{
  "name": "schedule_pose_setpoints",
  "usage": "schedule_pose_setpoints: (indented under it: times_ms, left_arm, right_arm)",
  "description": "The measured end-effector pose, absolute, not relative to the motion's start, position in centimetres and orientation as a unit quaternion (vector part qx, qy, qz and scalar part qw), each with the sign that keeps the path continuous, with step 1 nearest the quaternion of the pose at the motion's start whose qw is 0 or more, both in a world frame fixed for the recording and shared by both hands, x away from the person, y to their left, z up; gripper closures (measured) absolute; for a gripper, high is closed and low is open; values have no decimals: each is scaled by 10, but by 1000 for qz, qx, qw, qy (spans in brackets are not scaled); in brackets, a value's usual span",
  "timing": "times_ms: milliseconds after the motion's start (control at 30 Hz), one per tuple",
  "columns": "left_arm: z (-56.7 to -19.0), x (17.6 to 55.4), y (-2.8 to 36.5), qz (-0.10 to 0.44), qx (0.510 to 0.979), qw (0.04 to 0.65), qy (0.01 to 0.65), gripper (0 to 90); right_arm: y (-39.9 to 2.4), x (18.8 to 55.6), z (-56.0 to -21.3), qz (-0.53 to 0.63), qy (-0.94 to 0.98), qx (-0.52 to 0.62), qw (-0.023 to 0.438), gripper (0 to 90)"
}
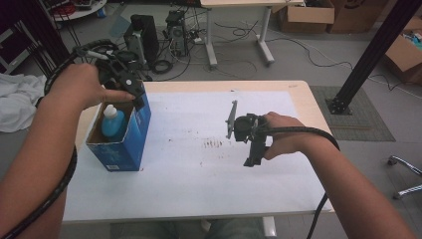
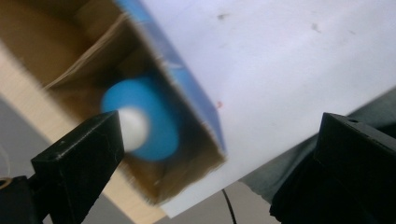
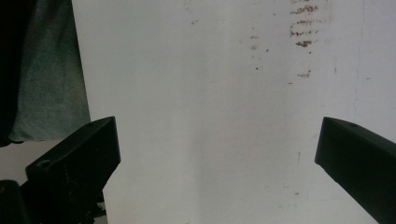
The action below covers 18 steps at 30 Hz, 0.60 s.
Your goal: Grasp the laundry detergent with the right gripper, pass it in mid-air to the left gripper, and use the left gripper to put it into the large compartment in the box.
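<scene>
An open blue cardboard box point(image 1: 130, 142) stands at the left side of the white-covered table point(image 1: 199, 179). Inside it a blue bottle point(image 1: 113, 122) with a white cap stands upright. My left gripper point(image 1: 133, 94) hovers just above the box's far right corner, open, with nothing between its jaws. The left gripper view looks down into the box point(image 2: 196, 93) at the bottle point(image 2: 159, 116), with the left gripper point(image 2: 222, 128) spread wide above it. My right gripper point(image 1: 251, 154) is held over the middle right of the table, open and empty; the right gripper point(image 3: 219, 130) faces bare white surface.
Small brown stains point(image 1: 214, 143) mark the sheet near the centre. Beyond the table's far edge lie cables and computer towers point(image 1: 144, 37) on the floor. A black post point(image 1: 368, 55) rises at the right. Cardboard boxes point(image 1: 306, 17) sit at the back, and a white cloth point(image 1: 17, 99) lies at the left.
</scene>
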<state>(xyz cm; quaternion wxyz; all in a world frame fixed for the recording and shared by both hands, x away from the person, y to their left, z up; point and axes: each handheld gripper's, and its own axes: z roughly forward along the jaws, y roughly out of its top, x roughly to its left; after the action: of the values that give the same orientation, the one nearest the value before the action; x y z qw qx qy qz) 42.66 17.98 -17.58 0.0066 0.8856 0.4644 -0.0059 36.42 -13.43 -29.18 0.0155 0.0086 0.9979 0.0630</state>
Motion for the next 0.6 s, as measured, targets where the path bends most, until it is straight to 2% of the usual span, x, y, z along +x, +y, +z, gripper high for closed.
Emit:
schedule_pose_setpoints:
  times_ms: [367, 600]
  left_arm:
    - [-188, 422, 156, 13, 920, -3, 392, 1]
    - [-192, 412, 141, 2, 947, 9, 322, 1]
  right_arm:
    - [-139, 365, -292, 60, 998, 13, 13, 0]
    - [-140, 364, -290, 57, 998, 17, 13, 0]
